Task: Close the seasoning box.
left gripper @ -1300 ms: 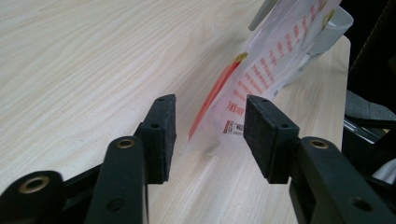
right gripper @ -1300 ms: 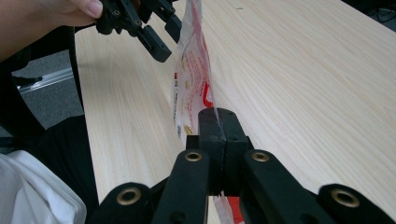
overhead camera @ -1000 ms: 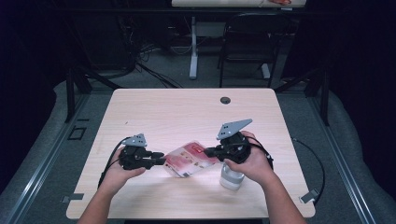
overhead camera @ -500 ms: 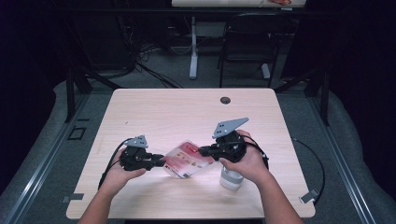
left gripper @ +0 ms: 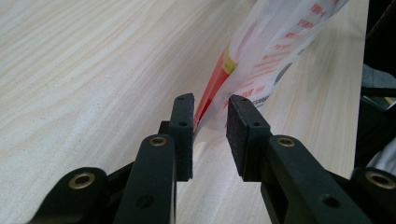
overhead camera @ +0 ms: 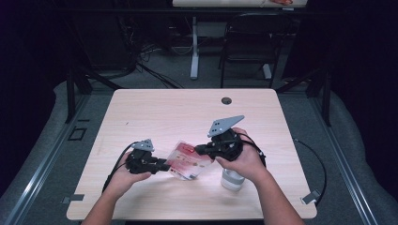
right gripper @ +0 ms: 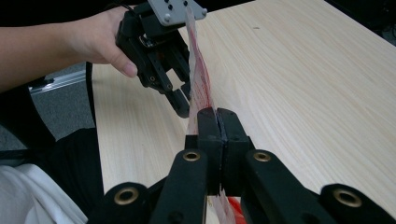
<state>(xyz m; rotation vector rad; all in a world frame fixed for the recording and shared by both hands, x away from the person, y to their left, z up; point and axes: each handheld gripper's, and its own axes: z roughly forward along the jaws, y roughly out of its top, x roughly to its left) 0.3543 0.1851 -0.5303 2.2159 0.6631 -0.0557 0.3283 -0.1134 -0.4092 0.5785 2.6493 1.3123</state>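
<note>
A thin red-and-white printed plastic packet (overhead camera: pixel 185 159) hangs over the front middle of the wooden table (overhead camera: pixel 164 112), stretched between both grippers. My right gripper (overhead camera: pixel 198 150) is shut on the packet's right edge; in the right gripper view its jaws (right gripper: pixel 217 114) press together on the film (right gripper: pixel 198 79). My left gripper (overhead camera: pixel 165 165) is open. In the left gripper view the packet's (left gripper: pixel 275 42) lower corner sits in the gap between the left gripper's (left gripper: pixel 210 105) two pads, close to the left pad. The right gripper view shows the left gripper (right gripper: pixel 187 98) and its hand beyond the packet.
A small white and clear bottle (overhead camera: pixel 232 180) stands on the table under the right hand. A round cable hole (overhead camera: pixel 226 100) lies near the far edge. A chair (overhead camera: pixel 248 42) and desk legs stand beyond the table. A cable (overhead camera: pixel 319 164) loops off the right side.
The right gripper has shifted a little left and up with the packet, which now stands more on edge. The left hand has hardly moved.
</note>
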